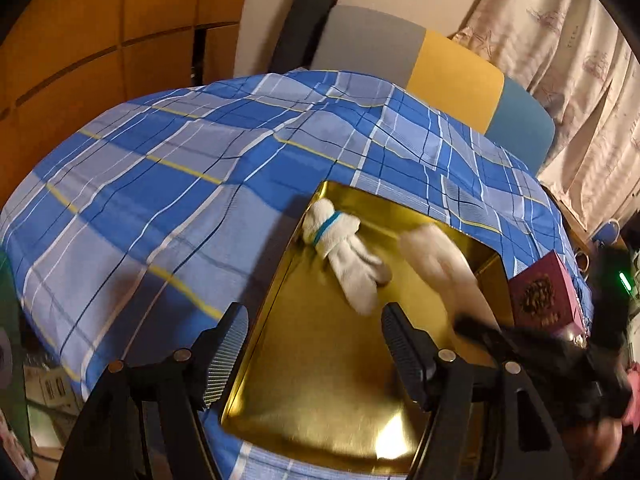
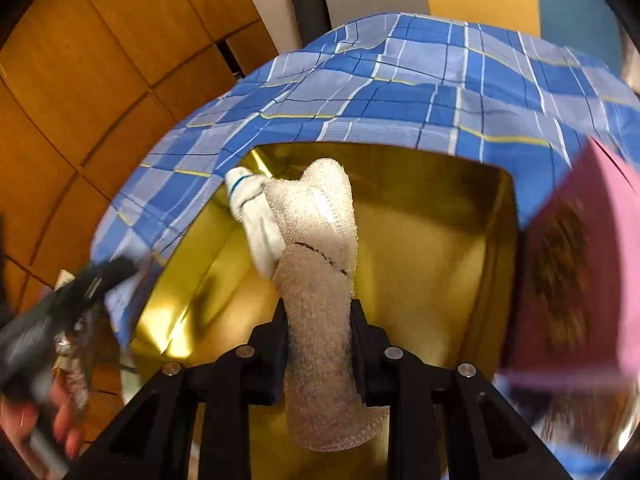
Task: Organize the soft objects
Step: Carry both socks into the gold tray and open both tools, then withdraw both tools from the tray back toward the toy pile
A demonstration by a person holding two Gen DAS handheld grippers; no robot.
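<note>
A gold tray (image 1: 320, 380) lies on a bed with a blue plaid sheet (image 1: 160, 168). A white sock with a blue band (image 1: 344, 248) lies in the tray's far left part; it also shows in the right wrist view (image 2: 252, 204). My right gripper (image 2: 320, 320) is shut on a fluffy cream sock (image 2: 316, 264) and holds it over the tray (image 2: 420, 248), its free end hanging beside the white sock. In the left wrist view the cream sock (image 1: 436, 264) is blurred, with the right gripper (image 1: 520, 344) behind it. My left gripper (image 1: 316, 336) is open and empty above the tray's near left side.
A maroon box (image 1: 544, 292) stands at the tray's right edge, also in the right wrist view (image 2: 568, 272). A grey, yellow and teal headboard (image 1: 440, 68) and a curtain (image 1: 560, 48) are behind the bed. Wooden wardrobe panels (image 1: 100, 32) fill the left.
</note>
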